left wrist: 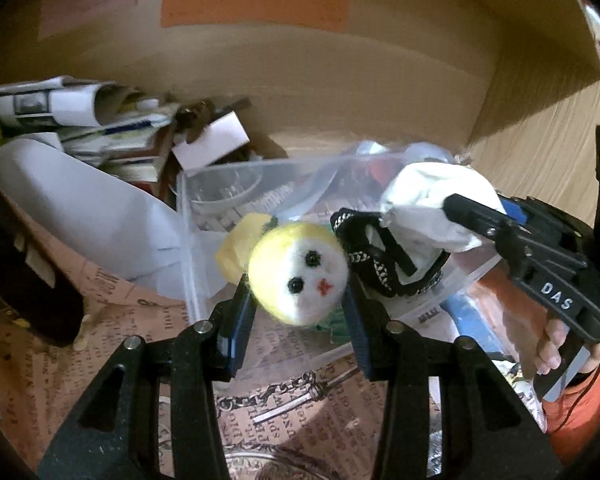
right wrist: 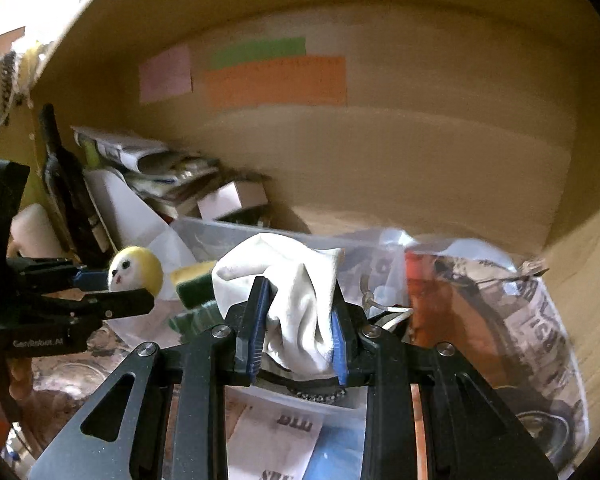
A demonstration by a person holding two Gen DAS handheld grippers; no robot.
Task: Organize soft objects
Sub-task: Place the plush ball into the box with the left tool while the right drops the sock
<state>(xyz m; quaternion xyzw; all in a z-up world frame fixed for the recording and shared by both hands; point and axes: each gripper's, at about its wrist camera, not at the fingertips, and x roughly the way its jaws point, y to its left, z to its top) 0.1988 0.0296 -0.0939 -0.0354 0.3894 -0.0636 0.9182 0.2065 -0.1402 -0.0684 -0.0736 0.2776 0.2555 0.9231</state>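
My left gripper (left wrist: 298,280) is shut on a yellow and white felt ball with a face (left wrist: 298,276), held above the newspaper-covered surface; the ball also shows in the right wrist view (right wrist: 136,268). My right gripper (right wrist: 300,312) is shut on a white cloth bundle (right wrist: 296,288) with a black strap hanging under it. In the left wrist view the cloth (left wrist: 428,208) and strap (left wrist: 376,256) hang over a clear plastic bin (left wrist: 220,176), just right of the ball. A yellow and green sponge (right wrist: 192,284) lies behind the ball.
A cardboard wall (left wrist: 340,64) with orange, green and pink labels stands behind. Rolled papers and books (left wrist: 80,120) pile at the left. A clear bag of items (right wrist: 500,300) lies at the right. Newspaper (left wrist: 280,392) covers the surface below.
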